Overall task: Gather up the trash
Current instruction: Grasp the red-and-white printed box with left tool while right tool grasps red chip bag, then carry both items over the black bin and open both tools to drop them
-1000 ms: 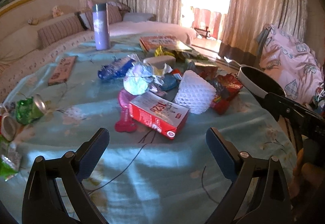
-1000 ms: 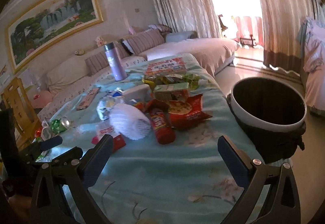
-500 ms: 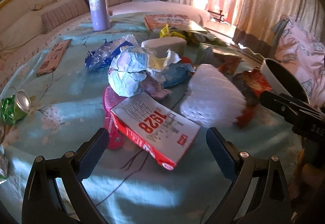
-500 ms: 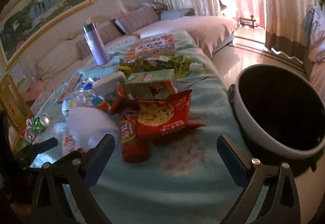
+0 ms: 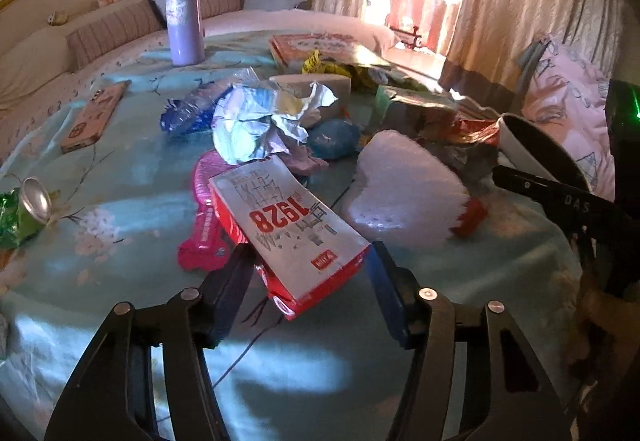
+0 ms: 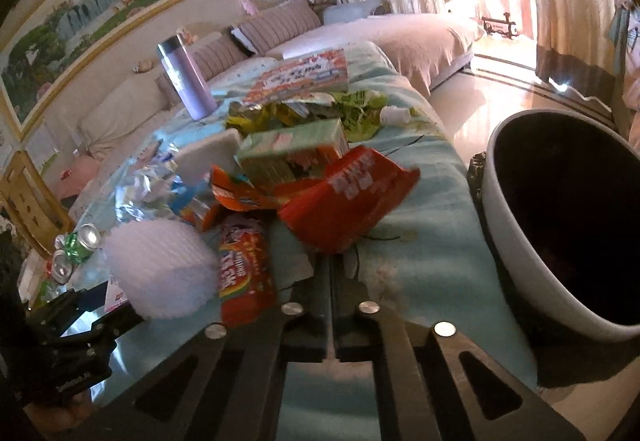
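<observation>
My left gripper (image 5: 308,265) has its jaws closing on a red and white box (image 5: 288,225) marked 1928, one pad against each side of its near end. In the right wrist view my right gripper (image 6: 331,261) is shut on the lower edge of a red snack bag (image 6: 352,201), which tilts up off the blue tablecloth (image 6: 420,249). The white-rimmed, black-lined trash bin (image 6: 516,281) stands just right of the table edge. A white foam net (image 5: 404,193) lies between the two grippers.
More litter lies behind: crumpled paper (image 5: 260,121), a crushed blue bottle (image 5: 188,113), a pink item (image 5: 204,225), an orange candy packet (image 6: 244,273), a green carton (image 6: 296,153) and a green can (image 5: 28,205). A purple flask (image 5: 184,13) and a phone (image 5: 96,113) are further back.
Both grippers moved forward over the table and went from wide open to closed in: the left around the red and white box, the right onto the red bag, whose edge has lifted.
</observation>
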`<state>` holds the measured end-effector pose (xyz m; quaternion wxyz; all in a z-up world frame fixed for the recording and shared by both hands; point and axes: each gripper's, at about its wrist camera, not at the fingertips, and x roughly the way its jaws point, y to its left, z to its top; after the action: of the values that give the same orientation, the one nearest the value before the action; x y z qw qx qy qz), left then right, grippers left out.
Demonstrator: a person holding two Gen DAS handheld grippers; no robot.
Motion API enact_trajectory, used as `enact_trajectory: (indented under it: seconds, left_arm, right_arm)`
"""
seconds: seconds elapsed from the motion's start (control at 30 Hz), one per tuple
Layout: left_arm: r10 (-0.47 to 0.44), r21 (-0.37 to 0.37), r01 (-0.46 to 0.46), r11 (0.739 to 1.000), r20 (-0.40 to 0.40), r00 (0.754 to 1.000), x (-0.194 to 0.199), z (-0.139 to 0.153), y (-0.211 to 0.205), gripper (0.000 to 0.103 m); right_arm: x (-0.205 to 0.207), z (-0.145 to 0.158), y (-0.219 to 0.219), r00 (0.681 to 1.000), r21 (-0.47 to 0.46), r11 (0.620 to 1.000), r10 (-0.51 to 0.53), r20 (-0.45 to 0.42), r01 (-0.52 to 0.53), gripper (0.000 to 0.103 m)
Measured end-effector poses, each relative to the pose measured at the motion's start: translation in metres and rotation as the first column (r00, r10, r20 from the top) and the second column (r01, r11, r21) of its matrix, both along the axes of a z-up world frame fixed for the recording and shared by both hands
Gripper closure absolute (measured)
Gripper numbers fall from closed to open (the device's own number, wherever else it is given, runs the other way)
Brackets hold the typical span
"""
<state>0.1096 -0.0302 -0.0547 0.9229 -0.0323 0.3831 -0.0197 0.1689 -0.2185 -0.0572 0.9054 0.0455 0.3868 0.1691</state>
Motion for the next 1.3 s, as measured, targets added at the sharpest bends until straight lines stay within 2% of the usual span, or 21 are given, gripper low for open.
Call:
enact_trajectory:
  seconds: [0.27, 0.4, 0.43, 0.5, 0.53, 0.57, 0.6, 0.8, 0.83, 0.87, 0.93, 1.07, 1.3]
  left_arm:
    - [-0.02, -0.011, 0.021, 1.0, 0.101, 0.995, -0.028, 0.03, 0.006, 0.047]
    - [-0.043, -0.005, 0.045, 0.999, 0.161, 0.986, -0.042, 0.048, 0.0, 0.047]
    - [-0.048, -0.008, 0.05, 0.999, 0.172, 0.984, -0.043, 0.051, -0.002, 0.047]
    - [-0.056, -0.007, 0.058, 0.998, 0.189, 0.98, -0.045, 0.058, -0.005, 0.047]
    - [-0.057, -0.007, 0.06, 0.998, 0.193, 0.98, -0.046, 0.059, -0.005, 0.047]
    - [-0.061, -0.008, 0.064, 0.998, 0.195, 0.979, -0.045, 0.06, -0.005, 0.047]
    - [-0.065, -0.01, 0.068, 0.998, 0.198, 0.978, -0.042, 0.062, -0.005, 0.047]
    - [-0.078, -0.02, 0.085, 0.996, 0.217, 0.973, -0.031, 0.068, -0.009, 0.047]
    - [-0.082, -0.021, 0.089, 0.996, 0.218, 0.973, -0.029, 0.069, -0.01, 0.047]
    - [-0.086, -0.021, 0.093, 0.995, 0.218, 0.972, -0.028, 0.069, -0.011, 0.047]
    - [-0.101, -0.025, 0.109, 0.994, 0.22, 0.97, -0.025, 0.07, -0.015, 0.047]
    - [-0.135, -0.03, 0.145, 0.989, 0.224, 0.965, -0.022, 0.071, -0.028, 0.047]
    - [-0.232, -0.035, 0.245, 0.969, 0.22, 0.947, -0.015, 0.072, -0.068, 0.047]
  right_arm:
    - [-0.023, 0.02, -0.001, 0.998, -0.031, 0.999, 0.015, 0.062, -0.013, 0.103]
    - [-0.027, 0.025, -0.003, 0.998, -0.001, 1.0, -0.003, 0.063, 0.003, 0.101]
    - [-0.023, 0.025, -0.006, 0.999, 0.015, 1.0, -0.015, 0.051, 0.014, 0.094]
    - [-0.013, 0.022, -0.009, 0.999, 0.065, 0.997, -0.031, 0.02, 0.03, 0.069]
    - [-0.007, 0.021, -0.009, 0.999, 0.087, 0.996, -0.037, 0.019, 0.035, 0.047]
    - [-0.006, 0.021, -0.007, 0.999, 0.102, 0.994, -0.046, 0.021, 0.044, 0.036]
    - [0.0, 0.021, -0.005, 0.998, 0.11, 0.992, -0.058, 0.022, 0.055, 0.035]
    - [0.045, -0.002, -0.004, 0.988, 0.158, 0.977, -0.13, -0.087, 0.142, 0.036]
    - [0.045, -0.004, -0.004, 0.987, 0.177, 0.974, -0.127, -0.103, 0.143, 0.044]
    - [0.048, -0.008, -0.003, 0.986, 0.197, 0.971, -0.118, -0.115, 0.139, 0.072]
    - [0.045, -0.011, -0.004, 0.988, 0.205, 0.97, -0.108, -0.114, 0.13, 0.1]
    - [0.024, 0.0, -0.013, 0.993, 0.241, 0.964, -0.098, -0.066, 0.111, 0.101]
    - [-0.012, 0.027, -0.052, 0.991, 0.243, 0.961, -0.137, 0.006, 0.131, 0.101]
